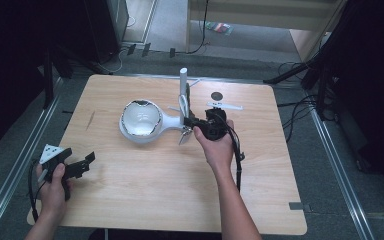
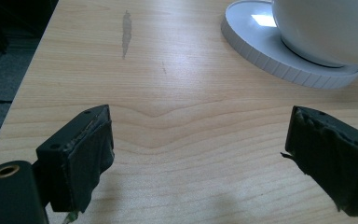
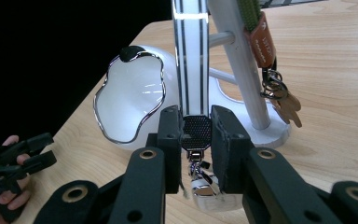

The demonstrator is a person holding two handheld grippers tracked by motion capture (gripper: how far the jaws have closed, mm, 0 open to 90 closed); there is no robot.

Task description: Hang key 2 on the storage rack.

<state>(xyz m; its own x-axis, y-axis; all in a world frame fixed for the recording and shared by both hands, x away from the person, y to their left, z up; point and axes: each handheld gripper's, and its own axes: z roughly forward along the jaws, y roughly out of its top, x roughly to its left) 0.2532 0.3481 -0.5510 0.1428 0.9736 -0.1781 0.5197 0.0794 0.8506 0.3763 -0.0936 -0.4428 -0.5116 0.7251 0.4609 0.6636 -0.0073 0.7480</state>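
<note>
on wooden worktop [image 1: 145, 180], a limp striped lanyard [image 3: 191, 56] is being pinched at its mesh end by the right hand-held gripper [image 3: 196, 133]; the left hand-held gripper [image 2: 200, 154] is being held wide.

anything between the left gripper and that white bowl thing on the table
Nothing visible does. The left gripper is open over bare table, and the white bowl on its ridged base lies ahead toward the upper right with only wood between.

Black padded tools [image 3: 196, 140], seemingly taped
</note>
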